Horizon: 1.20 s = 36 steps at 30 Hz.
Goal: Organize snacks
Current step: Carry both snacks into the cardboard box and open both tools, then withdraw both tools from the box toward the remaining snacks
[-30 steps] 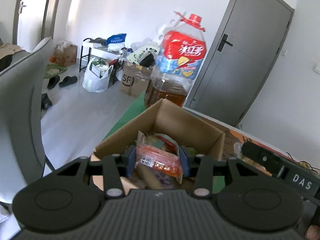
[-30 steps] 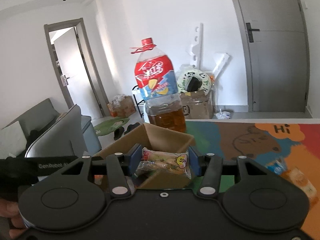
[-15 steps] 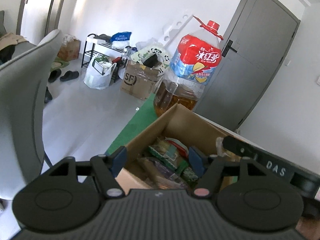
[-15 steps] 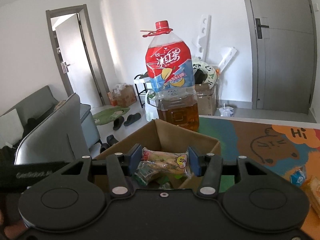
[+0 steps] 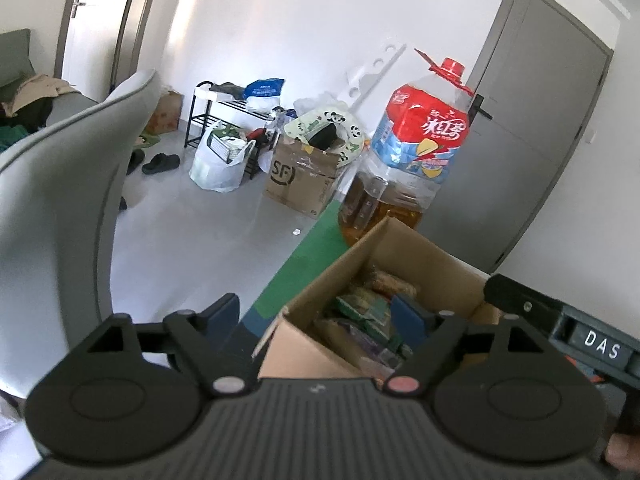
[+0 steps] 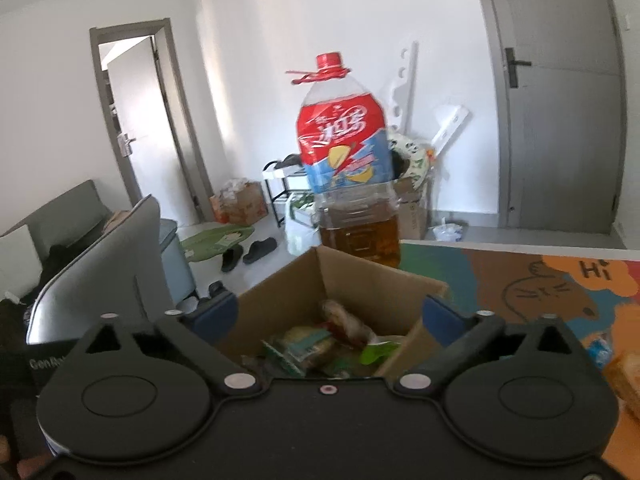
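Both tongs, left point(image 5: 316, 316) and right point(image 6: 329, 312), are opening empty over one snack-filled cardboard box point(image 6: 280, 300).

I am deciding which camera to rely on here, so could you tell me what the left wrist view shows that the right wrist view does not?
Only the left wrist view shows the SF-marked carton on the floor and the other gripper's DAS label. Only the right wrist view shows the cartoon mat's "Hi" and loose snacks on it. Both show the cardboard box of snack packets and the big tea bottle behind it.
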Available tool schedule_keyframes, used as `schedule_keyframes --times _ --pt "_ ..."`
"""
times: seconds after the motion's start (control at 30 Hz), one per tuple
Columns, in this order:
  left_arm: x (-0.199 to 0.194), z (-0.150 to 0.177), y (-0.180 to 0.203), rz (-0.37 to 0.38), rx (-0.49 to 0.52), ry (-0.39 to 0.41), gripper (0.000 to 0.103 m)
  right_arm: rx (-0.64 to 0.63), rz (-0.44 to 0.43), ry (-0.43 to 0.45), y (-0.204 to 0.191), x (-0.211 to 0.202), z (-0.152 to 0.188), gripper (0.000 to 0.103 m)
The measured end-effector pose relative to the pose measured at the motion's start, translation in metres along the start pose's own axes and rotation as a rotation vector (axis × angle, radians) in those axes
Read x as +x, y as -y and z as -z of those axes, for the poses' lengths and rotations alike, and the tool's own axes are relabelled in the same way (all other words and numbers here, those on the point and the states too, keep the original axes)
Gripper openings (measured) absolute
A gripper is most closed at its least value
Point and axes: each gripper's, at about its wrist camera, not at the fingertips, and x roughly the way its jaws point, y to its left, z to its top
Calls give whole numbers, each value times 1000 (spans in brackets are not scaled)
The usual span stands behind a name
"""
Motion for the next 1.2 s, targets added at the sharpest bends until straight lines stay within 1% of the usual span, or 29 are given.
schedule_keyframes --times 0.1,0.27,0.4,0.5,0.57,0.63,0.77,0.87,0.97,1.1,1.2 --pt "-6 5 5 -2 17 13 89 13 27 6 12 -9 3 103" --pt "-16 10 11 9 18 33 93 67 37 32 33 -25 6 103" --pt "-23 12 15 29 12 56 94 38 63 63 37 -41 11 103" --pt "-32 15 22 38 30 76 95 34 90 96 38 -54 14 103" --pt "-38 17 27 50 41 78 95 39 87 111 40 -64 16 103" --pt "-42 18 32 64 48 81 95 43 78 109 42 -70 17 103" --pt "-50 21 43 86 53 98 96 27 88 103 46 -84 20 103" --pt "-54 24 54 105 65 106 96 39 125 116 55 -94 23 103" --pt "-57 29 67 136 88 107 96 53 145 122 66 -104 26 103" --pt "-54 36 88 176 135 85 96 79 183 115 83 -115 29 103" --pt "-52 42 103 195 161 75 96 99 228 104 97 -121 30 103"
